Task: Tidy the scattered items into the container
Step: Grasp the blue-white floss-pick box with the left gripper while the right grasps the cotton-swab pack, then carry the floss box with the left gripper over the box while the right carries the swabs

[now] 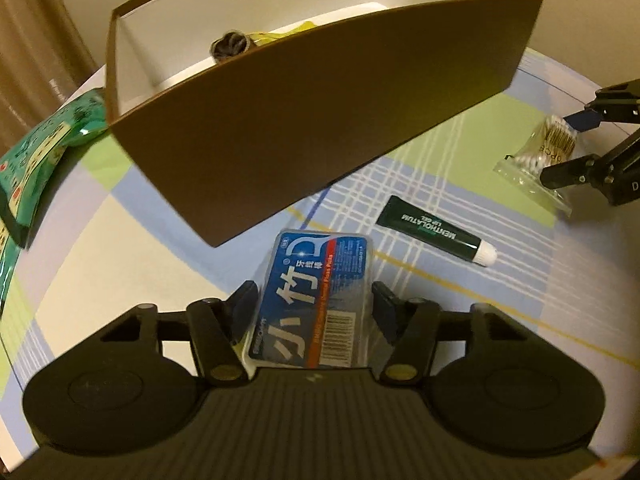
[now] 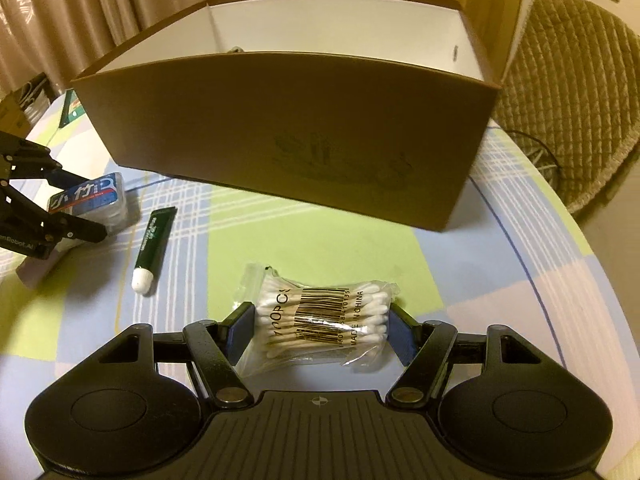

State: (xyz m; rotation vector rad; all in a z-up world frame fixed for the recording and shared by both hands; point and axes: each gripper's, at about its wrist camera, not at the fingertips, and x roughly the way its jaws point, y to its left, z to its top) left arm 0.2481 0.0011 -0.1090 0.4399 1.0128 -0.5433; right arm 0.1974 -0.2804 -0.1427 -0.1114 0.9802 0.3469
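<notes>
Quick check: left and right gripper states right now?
Left gripper: closed on the floss pick box.
Right gripper: around the cotton swab pack; contact cannot be told.

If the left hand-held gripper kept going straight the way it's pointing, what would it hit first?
The blue plastic floss-pick box already between the left hand-held gripper's fingers, then probably the checked tablecloth under it; depth is unclear.
</notes>
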